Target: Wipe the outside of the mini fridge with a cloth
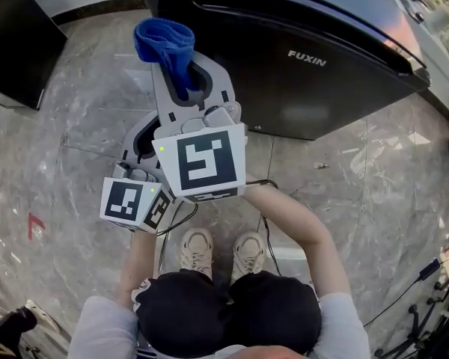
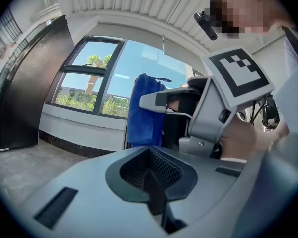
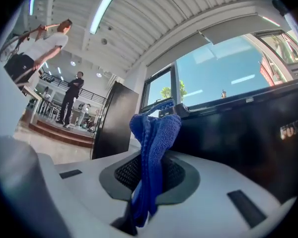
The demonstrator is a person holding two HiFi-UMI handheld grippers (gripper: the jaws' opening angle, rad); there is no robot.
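The left hand-held gripper (image 2: 154, 183) hangs low at seven o'clock in the head view, jaws shut together with nothing between them. Above it, the right hand-held gripper (image 1: 184, 81) pinches the blue cloth (image 1: 165, 42) by its bunched middle, a loose wad standing past the jaws toward eleven o'clock. The cloth looks soft, light and limp; it should flatten under pressure, so this mid-fold hold suits wiping. At three o'clock of the cloth stands the black mini fridge (image 1: 284, 58) on the floor (image 1: 75, 118): glossy, stiff, probably too heavy to shift. The cloth seems just short of touching it.
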